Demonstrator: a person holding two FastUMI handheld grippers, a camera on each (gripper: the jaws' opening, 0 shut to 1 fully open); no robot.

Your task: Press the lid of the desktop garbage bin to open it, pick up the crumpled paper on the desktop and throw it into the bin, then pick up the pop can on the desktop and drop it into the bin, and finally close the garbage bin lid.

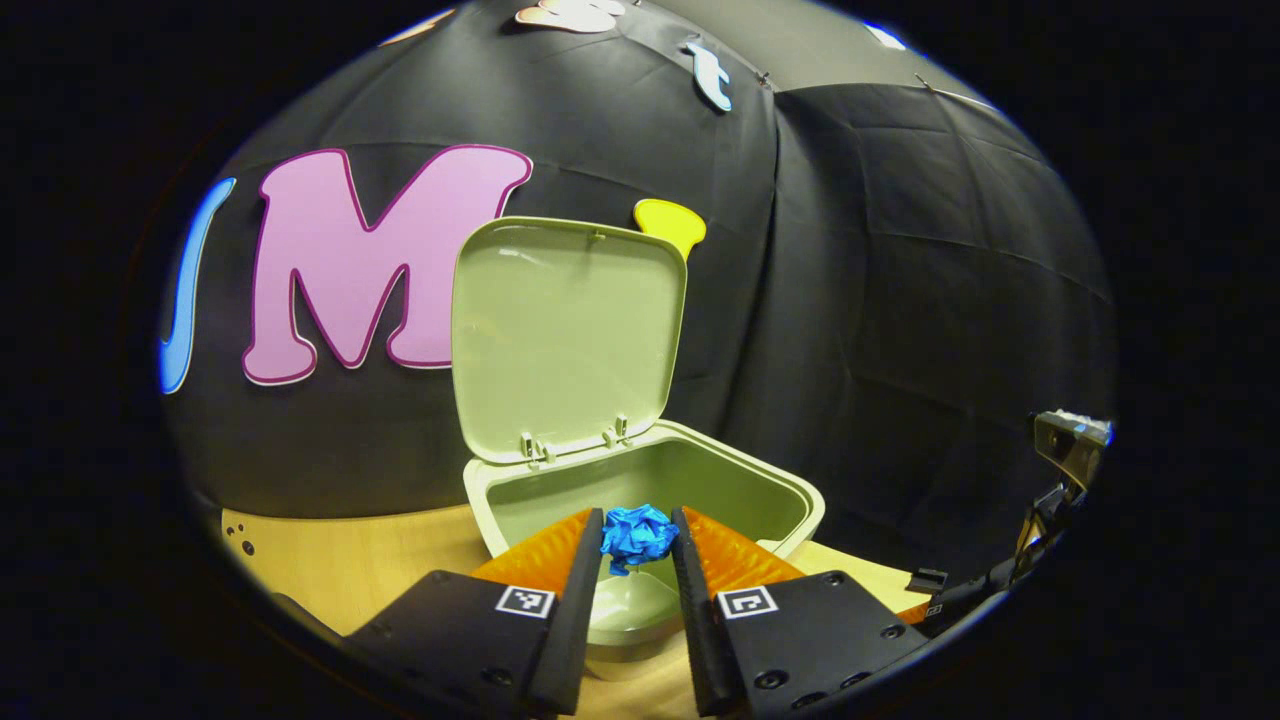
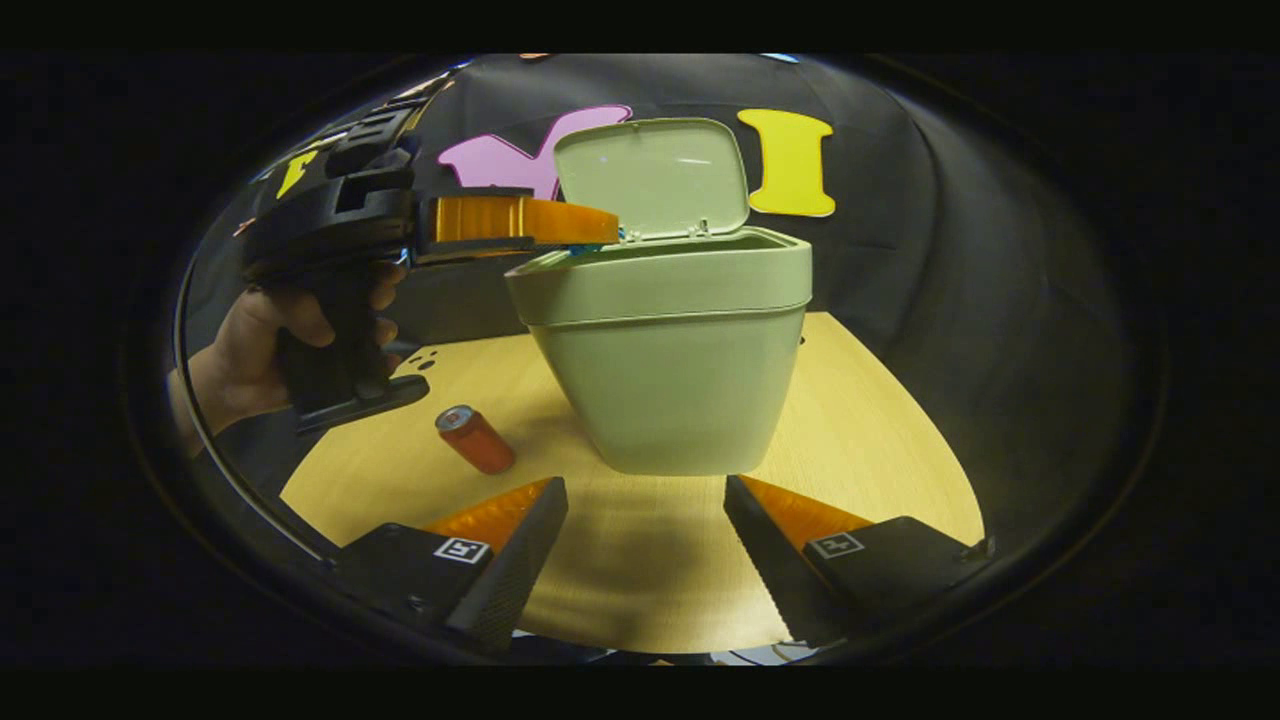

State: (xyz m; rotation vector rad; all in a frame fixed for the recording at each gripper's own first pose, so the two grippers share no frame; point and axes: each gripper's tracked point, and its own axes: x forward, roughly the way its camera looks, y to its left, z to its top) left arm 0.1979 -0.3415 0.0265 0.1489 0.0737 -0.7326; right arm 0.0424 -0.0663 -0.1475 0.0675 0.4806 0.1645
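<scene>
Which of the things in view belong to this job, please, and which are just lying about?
Job: bin, its lid open; paper, held over the bin by the left gripper; can on the table; right gripper, open.

Lying about: nothing else on the table.

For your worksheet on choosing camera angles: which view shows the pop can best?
The right gripper view: the pop can lies tilted on the wooden table, left of the garbage bin, unobstructed. In the left gripper view, the bin and crumpled paper show instead.

Both grippers have black bodies with screws and square black-and-white markers; a hand (image 2: 250,350) grips a black handle.
</scene>
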